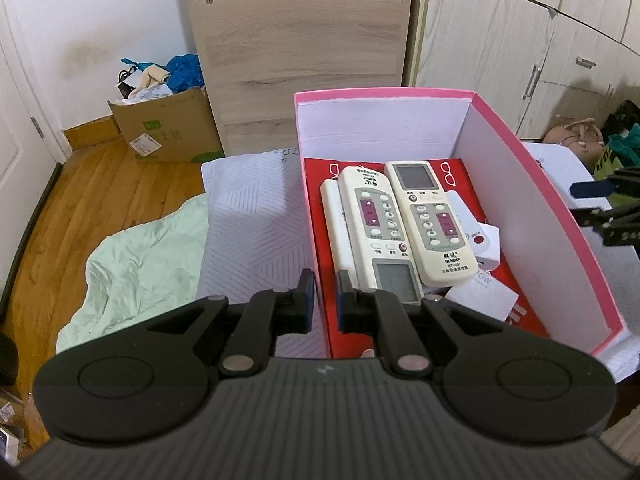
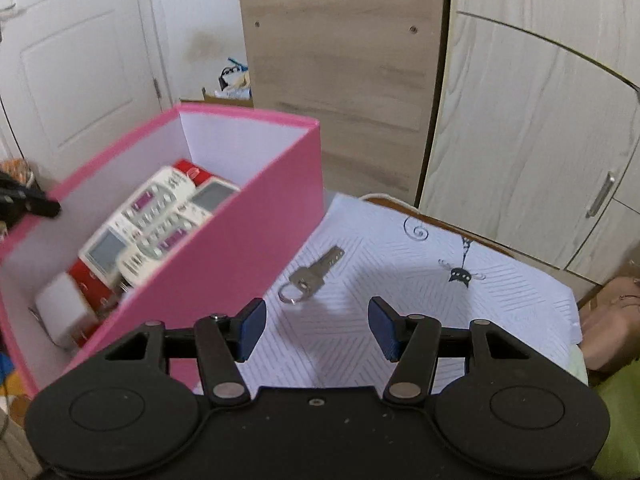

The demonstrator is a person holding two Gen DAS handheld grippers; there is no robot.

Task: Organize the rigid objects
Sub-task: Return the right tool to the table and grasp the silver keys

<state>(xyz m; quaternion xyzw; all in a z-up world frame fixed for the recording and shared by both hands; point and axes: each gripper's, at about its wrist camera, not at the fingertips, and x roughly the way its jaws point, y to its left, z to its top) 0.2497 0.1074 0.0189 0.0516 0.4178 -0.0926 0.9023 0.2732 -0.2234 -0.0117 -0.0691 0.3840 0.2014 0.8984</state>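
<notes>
A pink box (image 1: 532, 216) with white inner walls stands on a white patterned cloth (image 1: 252, 216). It holds two cream remotes (image 1: 376, 216) (image 1: 434, 220), a red flat box (image 1: 472, 176) and small white items. My left gripper (image 1: 323, 300) straddles the box's left wall with a narrow gap, seemingly pinching it. In the right wrist view the box (image 2: 224, 248) is at left. A silver key (image 2: 312, 276) on a ring lies on the cloth beside it. My right gripper (image 2: 316, 326) is open and empty, just short of the key.
A wooden cabinet (image 1: 296, 52) and pale wardrobe doors (image 2: 528, 128) stand behind. A cardboard box (image 1: 168, 128) of clothes and a mint cloth (image 1: 140, 264) lie on the wood floor at left. A tan bag (image 2: 616, 320) sits at right.
</notes>
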